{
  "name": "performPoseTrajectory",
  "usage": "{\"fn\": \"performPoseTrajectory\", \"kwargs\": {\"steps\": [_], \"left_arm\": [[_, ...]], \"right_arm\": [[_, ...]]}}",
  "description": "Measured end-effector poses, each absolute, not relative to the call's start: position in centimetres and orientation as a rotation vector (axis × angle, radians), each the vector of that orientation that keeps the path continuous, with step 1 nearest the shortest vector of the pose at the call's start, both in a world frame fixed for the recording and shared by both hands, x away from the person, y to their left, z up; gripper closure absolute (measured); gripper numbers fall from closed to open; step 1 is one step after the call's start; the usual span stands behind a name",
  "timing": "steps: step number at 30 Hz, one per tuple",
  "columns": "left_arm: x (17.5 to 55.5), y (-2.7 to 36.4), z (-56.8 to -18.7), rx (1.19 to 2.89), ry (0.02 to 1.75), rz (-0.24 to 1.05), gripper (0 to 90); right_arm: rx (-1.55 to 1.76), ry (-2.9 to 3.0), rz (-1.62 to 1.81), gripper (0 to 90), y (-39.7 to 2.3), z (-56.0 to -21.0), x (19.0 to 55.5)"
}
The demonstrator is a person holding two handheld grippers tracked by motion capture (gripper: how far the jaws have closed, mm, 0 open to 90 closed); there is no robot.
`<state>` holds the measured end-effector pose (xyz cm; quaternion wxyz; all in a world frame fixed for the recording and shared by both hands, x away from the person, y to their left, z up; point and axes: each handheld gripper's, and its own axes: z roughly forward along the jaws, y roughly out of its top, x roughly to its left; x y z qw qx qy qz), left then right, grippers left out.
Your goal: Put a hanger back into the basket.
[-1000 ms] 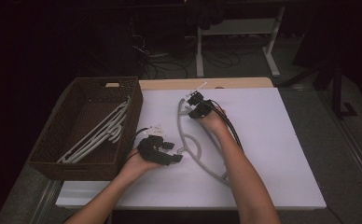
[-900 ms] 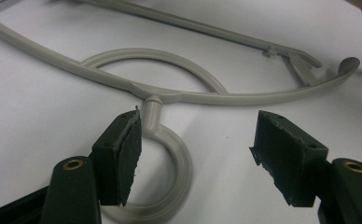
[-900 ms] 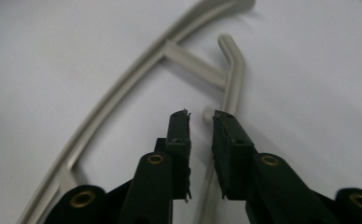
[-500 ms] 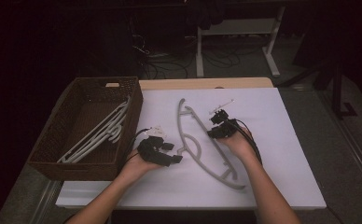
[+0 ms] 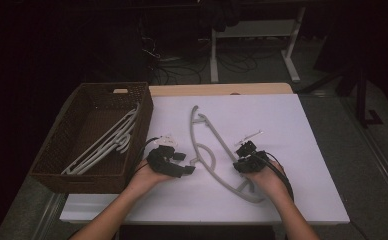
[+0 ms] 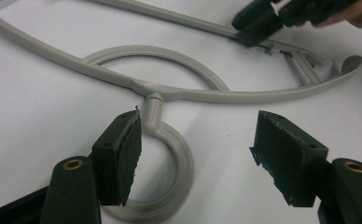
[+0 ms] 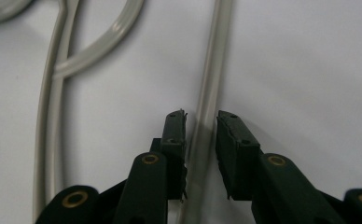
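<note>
The fingers [image 7: 175,135] of the right gripper [image 5: 247,157] stand narrow around the straight bar of the grey hanger [image 5: 209,150], one pad on each side with a thin gap showing, so the bar lies between them without a firm squeeze; they have just been closing a little. The fingers [image 6: 123,154] of the left gripper [image 5: 168,161] are wide apart, straddling the hanger's hook without touching it. Compared with a second ago, the right hand has come from the far end of the hanger, near the middle of the worktop [image 5: 292,125], to its near end, while the left hand has kept its place. The hanger lies flat on the white worktop between both hands. At the left, the brown wicker basket [image 5: 62,150] holds several pale hangers [image 5: 104,145] lying slantwise inside.
</note>
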<state>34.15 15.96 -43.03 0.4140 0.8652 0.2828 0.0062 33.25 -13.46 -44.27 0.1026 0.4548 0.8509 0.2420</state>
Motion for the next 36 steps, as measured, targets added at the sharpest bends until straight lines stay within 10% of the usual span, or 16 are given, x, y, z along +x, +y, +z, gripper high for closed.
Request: {"fn": "performPoseTrajectory", "kwargs": {"steps": [25,36], "left_arm": [[34.3,16.2,-43.1,2.169,0.723,0.016,32.3],[34.3,16.1,-43.0,2.168,0.719,0.018,32.3]], "right_arm": [[1.258,2.463,0.683,74.3,-18.3,-43.4,40.0],[1.151,2.548,0.939,69.5,-10.9,-41.1,41.3]]}}
